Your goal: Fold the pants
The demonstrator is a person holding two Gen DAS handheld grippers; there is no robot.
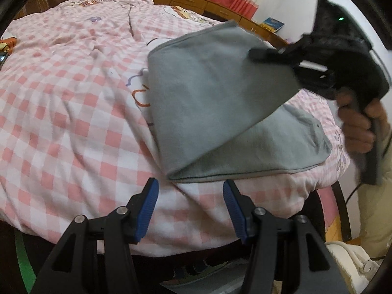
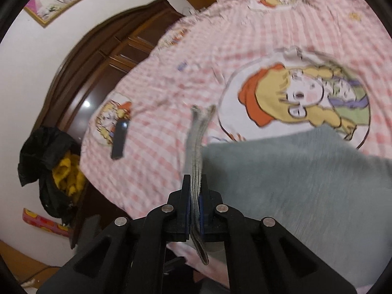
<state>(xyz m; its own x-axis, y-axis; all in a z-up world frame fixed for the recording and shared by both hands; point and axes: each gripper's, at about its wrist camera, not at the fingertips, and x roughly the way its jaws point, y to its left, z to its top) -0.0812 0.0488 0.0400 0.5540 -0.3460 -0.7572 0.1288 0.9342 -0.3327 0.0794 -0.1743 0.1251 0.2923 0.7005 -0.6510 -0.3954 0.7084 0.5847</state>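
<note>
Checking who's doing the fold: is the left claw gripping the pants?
No, the left claw stands open over the bedspread, short of the grey pants.

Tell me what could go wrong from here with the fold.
1. The right gripper pinches only the edge of the grey pants, so the layers may slip out mid-lift.
2. The left gripper is open and off the cloth; with nothing pinning it, the lower half may drag across the checked bedcover.
</note>
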